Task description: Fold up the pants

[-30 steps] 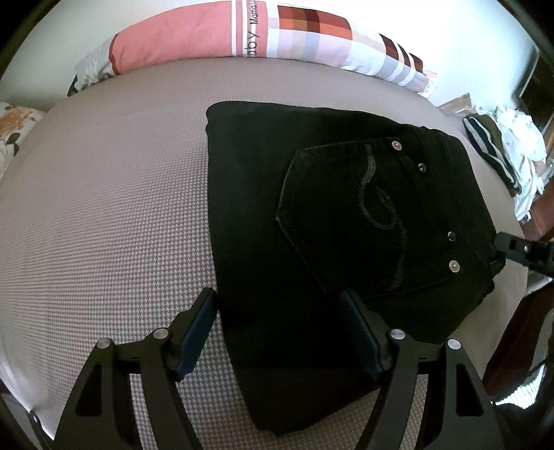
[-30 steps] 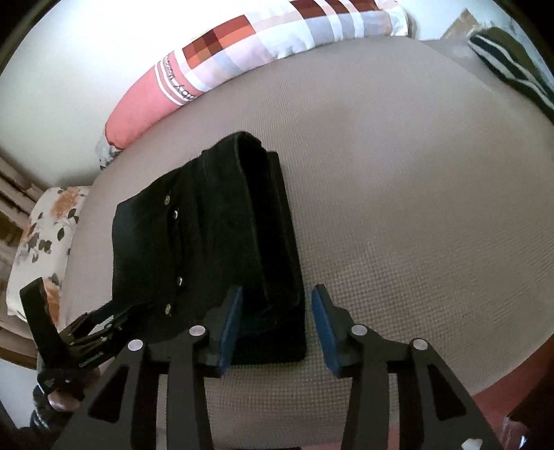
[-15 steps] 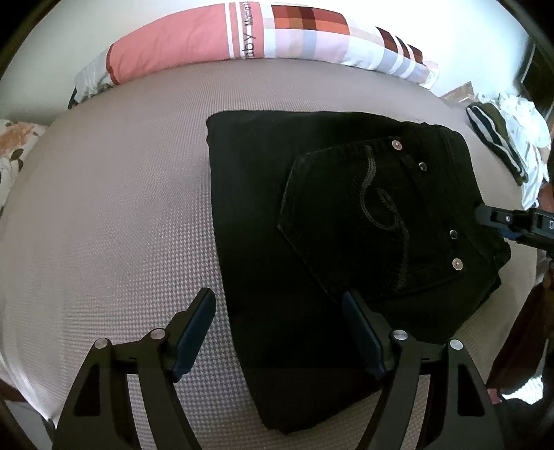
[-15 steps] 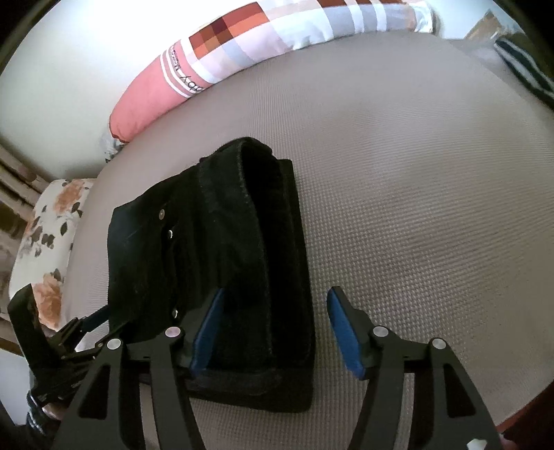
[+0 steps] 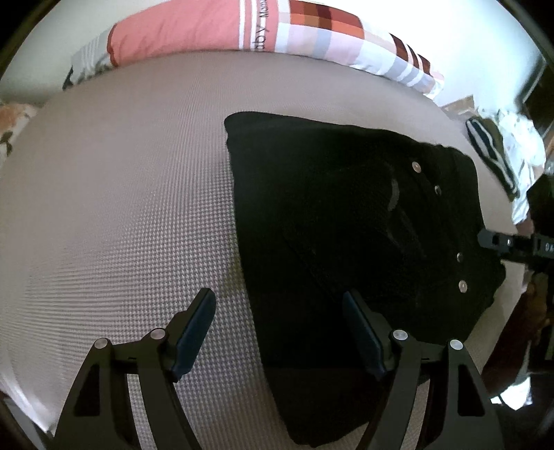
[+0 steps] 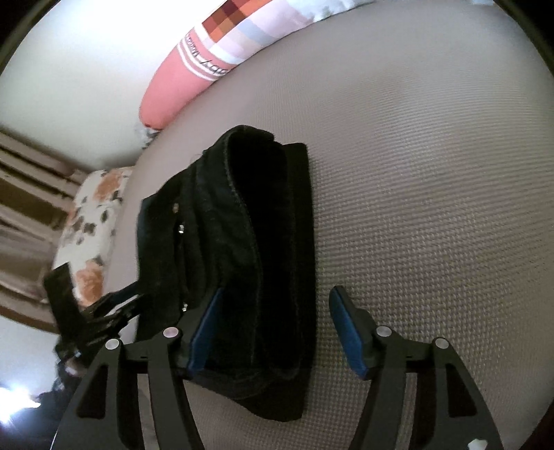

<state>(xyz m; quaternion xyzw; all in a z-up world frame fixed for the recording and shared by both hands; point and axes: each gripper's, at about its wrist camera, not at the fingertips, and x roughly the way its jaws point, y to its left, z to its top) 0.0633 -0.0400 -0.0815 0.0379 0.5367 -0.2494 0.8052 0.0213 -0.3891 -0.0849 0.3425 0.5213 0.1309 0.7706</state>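
Note:
Black pants (image 5: 346, 214) lie folded into a thick rectangle on the bed, back pocket and rivets facing up. My left gripper (image 5: 277, 296) stands open over their near corner, the left finger above bare sheet and the right finger above the cloth. In the right wrist view the pants (image 6: 249, 225) show their stacked folded edge. My right gripper (image 6: 277, 292) is open astride the near end of that stack; the pads do not press on it. The other gripper's tip shows at the pants' right side (image 5: 502, 242) and far left (image 6: 104, 311).
The bed (image 5: 121, 190) has a beige woven cover. A long pink and checked pillow (image 5: 242, 31) lies along the wall. A floral cushion (image 6: 93, 214) sits at the bed's end. Striped and white clothes (image 5: 502, 149) are heaped past the far right edge.
My right gripper's jaws have spread wider and it has dropped closer over the end of the folded stack. The left gripper has shifted slightly, still open. The pants lie as before.

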